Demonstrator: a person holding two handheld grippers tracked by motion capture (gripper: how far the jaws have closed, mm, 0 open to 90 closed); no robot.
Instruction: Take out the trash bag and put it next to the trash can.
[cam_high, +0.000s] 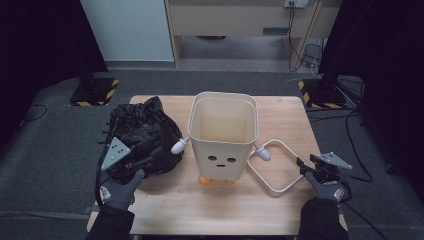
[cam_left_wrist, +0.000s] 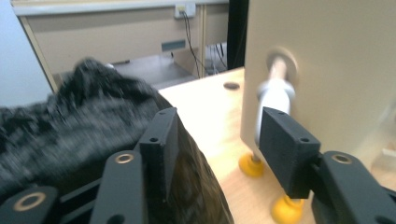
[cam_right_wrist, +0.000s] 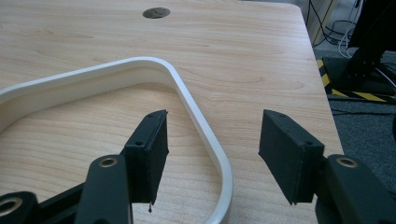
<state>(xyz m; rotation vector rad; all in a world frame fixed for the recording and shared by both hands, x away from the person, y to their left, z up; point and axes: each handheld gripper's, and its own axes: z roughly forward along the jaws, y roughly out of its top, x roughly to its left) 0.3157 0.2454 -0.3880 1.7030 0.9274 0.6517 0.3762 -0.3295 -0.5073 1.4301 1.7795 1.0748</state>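
— Two grippers are in your hands, one at each side of the table (cam_high: 165, 210). Your left gripper (cam_high: 142, 161) sits at the near edge of the black bag (cam_high: 142, 127), which lies crumpled on the table's left part, just beside the cream bin (cam_high: 223, 135).

— And what are the left jaws doing?

— In the left gripper view your left gripper (cam_left_wrist: 217, 140) has its jaws apart, about half spread, with bare tabletop between them. One jaw lies right against the black bag (cam_left_wrist: 70, 126); whether it touches I cannot tell, since the bag is blurred. The other jaw stands in front of the bin's white side peg (cam_left_wrist: 276, 100), near the bin's wall (cam_left_wrist: 336, 70). Nothing is gripped. The orange feet (cam_left_wrist: 252, 165) of the bin show low down between the jaws.

— What about your right side?

— Your right gripper (cam_high: 301, 165) rests at the table's right edge, its tips just beside the far corner of the white frame (cam_high: 280, 165), which lies flat to the right of the bin. In the right gripper view your right gripper (cam_right_wrist: 212, 149) stands wide open, and the curved corner of the white frame (cam_right_wrist: 187, 93) runs between the jaws, nearer to the left-hand one. The pads do not press on it; the frame lies on the wood under them.

— Where is the bin itself?

— Upright in the middle of the table, open at the top, its little face toward you, between both grippers.
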